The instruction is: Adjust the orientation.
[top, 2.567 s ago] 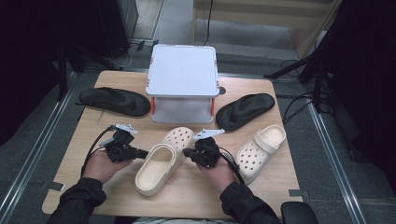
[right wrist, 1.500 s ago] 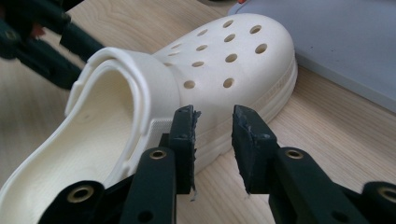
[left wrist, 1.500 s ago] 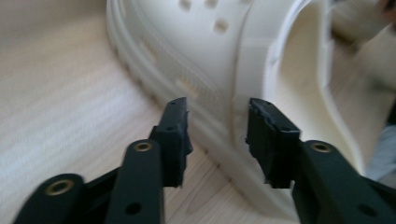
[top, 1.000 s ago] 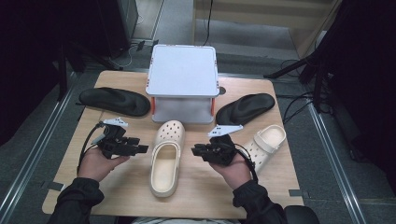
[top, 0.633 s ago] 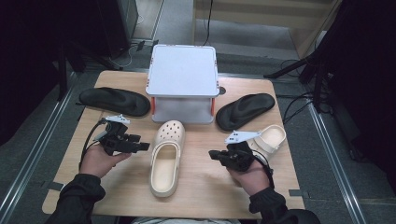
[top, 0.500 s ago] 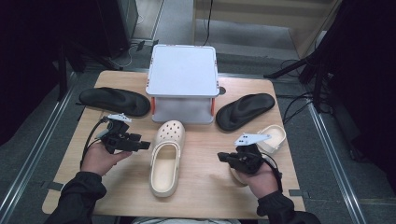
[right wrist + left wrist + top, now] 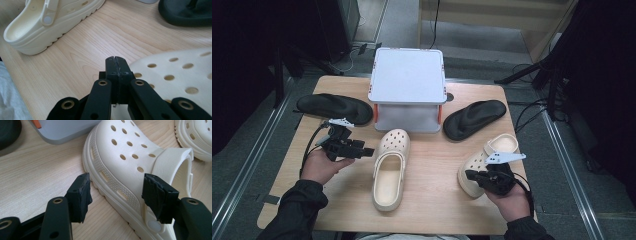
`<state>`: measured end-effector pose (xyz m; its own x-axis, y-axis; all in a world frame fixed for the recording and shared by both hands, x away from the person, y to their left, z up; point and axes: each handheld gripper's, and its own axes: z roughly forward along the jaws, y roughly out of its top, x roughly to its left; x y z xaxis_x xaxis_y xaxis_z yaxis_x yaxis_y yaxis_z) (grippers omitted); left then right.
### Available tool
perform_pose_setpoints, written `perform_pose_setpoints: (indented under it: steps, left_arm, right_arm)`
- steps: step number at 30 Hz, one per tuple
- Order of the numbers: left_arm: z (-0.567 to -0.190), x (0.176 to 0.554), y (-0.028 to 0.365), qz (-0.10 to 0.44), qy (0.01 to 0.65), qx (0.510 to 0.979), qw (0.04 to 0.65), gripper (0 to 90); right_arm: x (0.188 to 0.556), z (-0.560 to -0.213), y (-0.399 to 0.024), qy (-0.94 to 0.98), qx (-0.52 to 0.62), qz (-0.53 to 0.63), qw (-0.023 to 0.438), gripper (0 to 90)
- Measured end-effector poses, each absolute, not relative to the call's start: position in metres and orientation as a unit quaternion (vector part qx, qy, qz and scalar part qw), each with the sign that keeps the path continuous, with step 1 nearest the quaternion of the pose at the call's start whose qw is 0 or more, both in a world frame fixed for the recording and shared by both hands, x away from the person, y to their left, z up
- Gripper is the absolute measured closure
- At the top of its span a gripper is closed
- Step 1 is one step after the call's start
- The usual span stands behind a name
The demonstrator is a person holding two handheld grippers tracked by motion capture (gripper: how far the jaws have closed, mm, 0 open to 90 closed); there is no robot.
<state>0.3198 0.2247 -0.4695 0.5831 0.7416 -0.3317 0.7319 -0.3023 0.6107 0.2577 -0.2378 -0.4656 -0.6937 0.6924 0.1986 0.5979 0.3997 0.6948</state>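
Your left hand (image 7: 323, 165) rests on the table (image 7: 432, 200) near its left edge and holds the left gripper (image 7: 364, 150) level, pointing toward the middle clog (image 7: 389, 167). Your right hand (image 7: 512, 200) lies near the right front corner, and the right gripper (image 7: 469, 175) points left, its tips over the toe end of the right clog (image 7: 487, 162).

The left gripper view shows what the high view cannot: the jaws stand wide apart with nothing pressed between them, and the middle clog lies just ahead — its sole edge and strap rivet near the right pad (image 7: 158, 195), though I cannot tell if they touch.

The right gripper view shows the jaws clenched together, holding nothing — they have just been closing. The holed top of the right clog is directly beside and under them, and the middle clog lies farther off, well apart.
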Motion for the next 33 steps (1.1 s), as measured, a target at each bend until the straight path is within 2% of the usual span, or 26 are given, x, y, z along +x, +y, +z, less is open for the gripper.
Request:
perform_pose_setpoints:
  steps: [21,33]
  left_arm:
    - [-0.469,0.325,0.223,0.006,0.453,0.805,0.383,40.5]
    - [-0.47,0.325,0.222,0.007,0.453,0.807,0.379,40.5]
  right_arm:
    - [0.241,-0.471,-0.284,0.831,0.41,0.366,0.09,90.0]
    - [0.247,-0.482,-0.288,0.841,0.41,0.348,0.066,90.0]
